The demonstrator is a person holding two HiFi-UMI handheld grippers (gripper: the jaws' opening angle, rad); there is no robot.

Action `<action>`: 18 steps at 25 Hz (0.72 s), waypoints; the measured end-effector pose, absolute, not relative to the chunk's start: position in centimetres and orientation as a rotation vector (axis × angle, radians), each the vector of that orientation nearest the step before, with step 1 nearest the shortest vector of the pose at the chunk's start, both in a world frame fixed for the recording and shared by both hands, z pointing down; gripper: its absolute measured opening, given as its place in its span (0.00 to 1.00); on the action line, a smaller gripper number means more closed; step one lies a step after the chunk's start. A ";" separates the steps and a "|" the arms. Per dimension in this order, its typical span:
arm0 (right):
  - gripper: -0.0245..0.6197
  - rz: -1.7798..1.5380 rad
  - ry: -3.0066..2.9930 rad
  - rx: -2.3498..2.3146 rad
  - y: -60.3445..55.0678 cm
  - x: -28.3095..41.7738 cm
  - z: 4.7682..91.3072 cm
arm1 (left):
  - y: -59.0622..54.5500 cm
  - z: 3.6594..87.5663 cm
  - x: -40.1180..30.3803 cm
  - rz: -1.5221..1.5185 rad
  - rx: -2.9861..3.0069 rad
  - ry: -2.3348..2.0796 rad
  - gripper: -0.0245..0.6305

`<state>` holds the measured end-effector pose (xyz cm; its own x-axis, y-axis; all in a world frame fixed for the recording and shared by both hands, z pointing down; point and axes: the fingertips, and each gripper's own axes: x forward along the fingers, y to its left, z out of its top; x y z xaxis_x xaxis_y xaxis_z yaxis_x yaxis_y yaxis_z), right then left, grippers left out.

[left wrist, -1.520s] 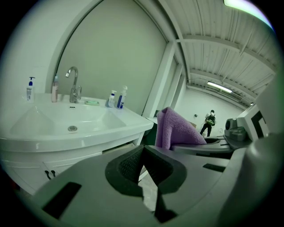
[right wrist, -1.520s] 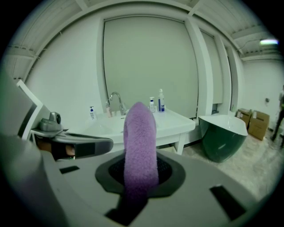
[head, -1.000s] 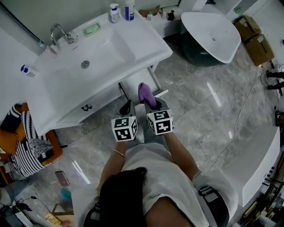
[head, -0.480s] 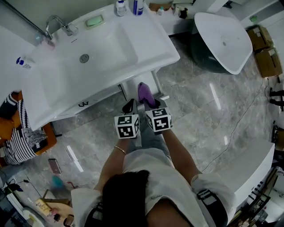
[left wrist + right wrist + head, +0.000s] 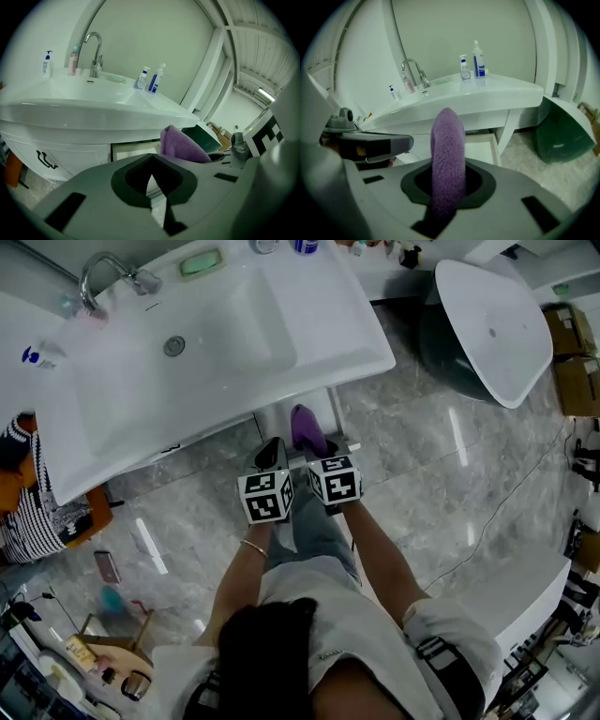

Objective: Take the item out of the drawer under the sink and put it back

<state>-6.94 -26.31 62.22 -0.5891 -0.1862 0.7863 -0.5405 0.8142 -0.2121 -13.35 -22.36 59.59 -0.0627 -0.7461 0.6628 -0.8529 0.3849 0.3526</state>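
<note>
Towel tight between jaws of right gripper; jaws of left gripper together, empty.

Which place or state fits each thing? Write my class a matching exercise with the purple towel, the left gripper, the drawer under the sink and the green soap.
Column 1
1. purple towel
2. left gripper
3. drawer
4. green soap

Column 2
A. pulled open under the basin
B. lying on the back rim of the sink
C. jaws together, nothing between them
D. clamped in the right gripper

Pairs: 1-D, 2-C, 3-A, 4-B
</note>
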 end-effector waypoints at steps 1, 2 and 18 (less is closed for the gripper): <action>0.15 0.567 -2.179 0.526 -26.5 -7.1 62.7 | -22.5 60.0 -13.5 0.171 1.379 -1.832 0.04; 0.15 0.572 -2.172 0.524 -26.6 -7.2 63.2 | -22.6 60.4 -13.6 0.172 1.371 -1.831 0.04; 0.15 0.618 -2.087 0.457 -30.1 -8.9 72.6 | -25.9 68.9 -14.0 0.182 1.297 -1.825 0.04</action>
<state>-8.85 -30.10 72.56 -0.5400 -0.0893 0.8369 -0.5305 0.8080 -0.2561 -13.96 -25.95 68.87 -0.0839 -0.6992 0.7100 -0.8254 0.4479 0.3436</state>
